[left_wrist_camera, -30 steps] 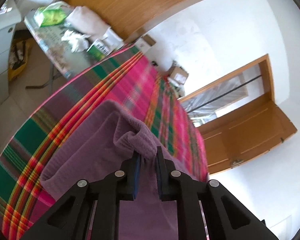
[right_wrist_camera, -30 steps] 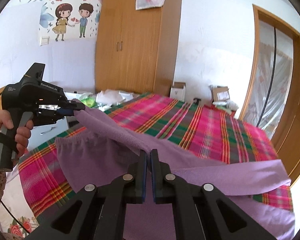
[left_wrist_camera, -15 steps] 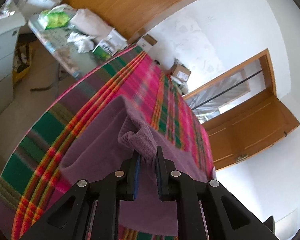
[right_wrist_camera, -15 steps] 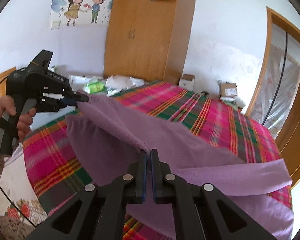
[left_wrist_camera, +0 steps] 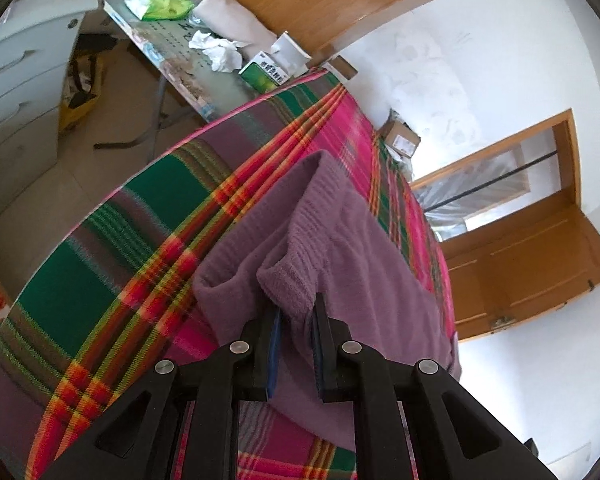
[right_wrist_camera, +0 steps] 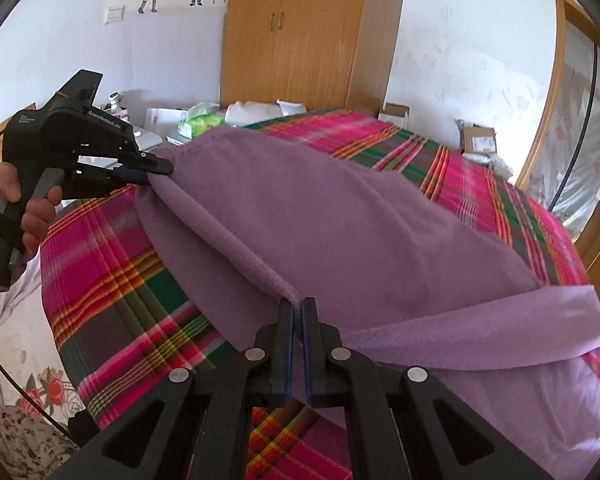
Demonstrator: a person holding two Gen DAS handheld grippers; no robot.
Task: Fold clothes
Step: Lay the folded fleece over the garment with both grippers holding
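Purple garment lies across the plaid bedcover, its near edge lifted and stretched taut between two grips. Left gripper is clamped on a bunched ribbed hem, fingers narrow with thick cloth between them; in the right wrist view it sits at nine o'clock of the garment. Right gripper is pinched nearly closed on a thin fold at six o'clock. Judged step: laying the held edge over to form a fold. Recommend lowering both grips level, keeping the edge taut, and releasing only once the cloth rests flat
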